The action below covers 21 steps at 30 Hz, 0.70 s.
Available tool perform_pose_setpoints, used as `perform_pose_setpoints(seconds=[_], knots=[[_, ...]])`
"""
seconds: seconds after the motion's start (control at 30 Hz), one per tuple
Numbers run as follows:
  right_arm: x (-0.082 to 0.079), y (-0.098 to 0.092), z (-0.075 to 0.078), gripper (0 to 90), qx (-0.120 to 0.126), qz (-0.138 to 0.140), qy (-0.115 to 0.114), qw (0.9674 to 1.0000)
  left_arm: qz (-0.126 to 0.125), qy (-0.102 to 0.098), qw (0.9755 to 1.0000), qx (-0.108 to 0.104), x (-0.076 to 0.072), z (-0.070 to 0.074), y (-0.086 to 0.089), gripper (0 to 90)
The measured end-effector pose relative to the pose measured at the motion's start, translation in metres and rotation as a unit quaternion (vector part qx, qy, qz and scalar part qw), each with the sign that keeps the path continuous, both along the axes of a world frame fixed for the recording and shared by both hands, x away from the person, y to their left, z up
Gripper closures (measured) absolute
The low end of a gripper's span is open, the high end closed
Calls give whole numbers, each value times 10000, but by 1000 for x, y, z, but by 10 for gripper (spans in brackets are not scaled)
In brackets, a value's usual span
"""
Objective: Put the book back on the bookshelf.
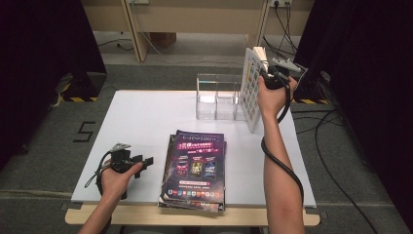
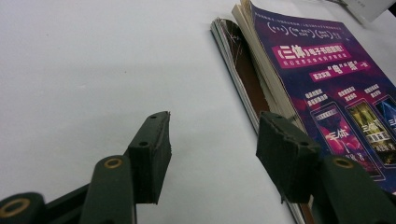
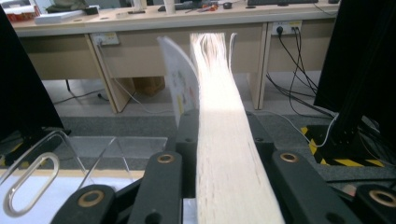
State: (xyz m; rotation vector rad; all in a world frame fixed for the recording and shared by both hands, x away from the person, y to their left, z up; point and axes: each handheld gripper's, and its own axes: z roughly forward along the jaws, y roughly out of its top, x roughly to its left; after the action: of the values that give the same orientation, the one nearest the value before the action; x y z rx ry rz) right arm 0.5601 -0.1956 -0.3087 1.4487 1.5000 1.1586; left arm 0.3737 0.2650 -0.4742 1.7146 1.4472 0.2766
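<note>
My right gripper [image 1: 271, 74] is raised at the table's far right, shut on a white book [image 1: 251, 90] held upright just right of a clear acrylic holder [image 1: 216, 97]. In the right gripper view the book's page edges [image 3: 217, 93] run up between the two jaws of my right gripper [image 3: 222, 135], its front cover curling off to the left. My left gripper [image 1: 145, 163] rests low on the white table [image 1: 146, 117], open and with nothing in it. Its jaws [image 2: 212, 135] point at the spine side of a stack of purple-covered magazines [image 2: 327, 79] [image 1: 195, 165].
The acrylic holder [image 3: 93, 149] has several upright compartments and stands at the table's back edge. The magazine stack overhangs the near edge. Cables trail on the floor at the right, and black curtains stand on both sides.
</note>
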Motion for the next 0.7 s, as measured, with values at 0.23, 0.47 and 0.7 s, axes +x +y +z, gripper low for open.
perform_pose_setpoints(seconds=[0.23,0.47,0.7], knots=[[-3,-5,-1,698,-56,37,140,9999,-24,-1,10000,7,0,-1,-2,438],[-5,-4,-2,664,-96,35,199,9998,-19,8,10000,18,-1,0,-2,438],[-12,-5,-1,644,-32,42,244,9997,-32,-35,10000,-1,-2,2,-3,438]])
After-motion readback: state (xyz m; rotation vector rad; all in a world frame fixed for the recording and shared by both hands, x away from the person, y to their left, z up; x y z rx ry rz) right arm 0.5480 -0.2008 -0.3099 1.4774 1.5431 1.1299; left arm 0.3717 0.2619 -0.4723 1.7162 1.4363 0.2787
